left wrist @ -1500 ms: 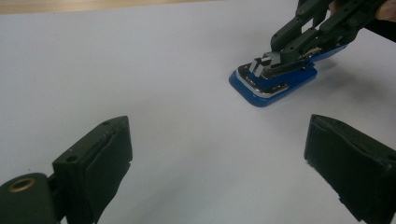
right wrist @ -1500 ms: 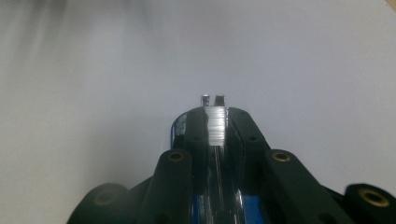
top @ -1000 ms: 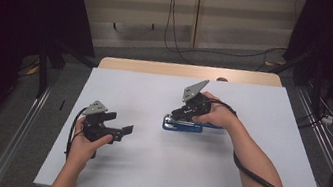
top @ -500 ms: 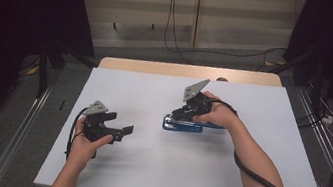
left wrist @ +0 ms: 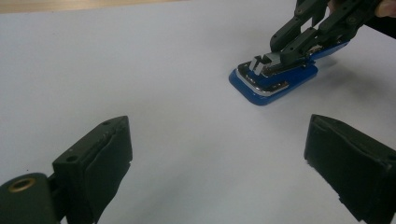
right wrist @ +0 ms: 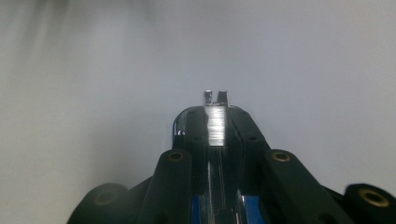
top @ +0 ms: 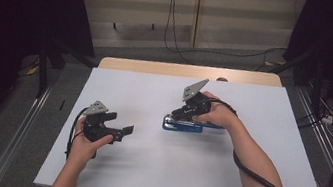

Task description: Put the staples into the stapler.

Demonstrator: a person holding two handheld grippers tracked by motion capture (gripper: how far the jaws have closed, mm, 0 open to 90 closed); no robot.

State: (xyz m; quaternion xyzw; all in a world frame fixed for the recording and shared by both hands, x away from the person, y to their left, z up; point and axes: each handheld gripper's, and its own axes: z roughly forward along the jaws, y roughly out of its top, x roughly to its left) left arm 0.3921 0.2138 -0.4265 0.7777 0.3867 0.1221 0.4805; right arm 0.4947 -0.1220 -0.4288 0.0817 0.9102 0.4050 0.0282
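High view: at the near edge of a white table point(top: 241, 186), a person's forearms come in from below, each hand carrying a two-jaw gripper. Nearest, at the left, the left gripper point(top: 120, 131) hovers just above the bare white surface, its jaws spread wide with nothing between them; in the left gripper view its two black pads point(left wrist: 100, 158) stand far apart at either side of the frame, with only tabletop in the gap. Farther in, toward the middle of the table, lies a blue stapler point(top: 184, 125), flat on its base, its length running roughly across the table. The right gripper point(top: 182, 113) is clamped on the stapler's silver metal top arm point(right wrist: 215, 123), the jaws drawn in close along both of its sides; the right gripper view looks straight down that arm to its notched front end, with blue showing below between the jaws. From the left gripper view the stapler point(left wrist: 275, 77) sits well apart, up and to the right, the right gripper point(left wrist: 285, 53) gripping it from above. A black cable point(top: 266, 183) trails along the right forearm. Beyond the white sheet, a strip of bare wood point(top: 158, 67) marks the far edge of the table.
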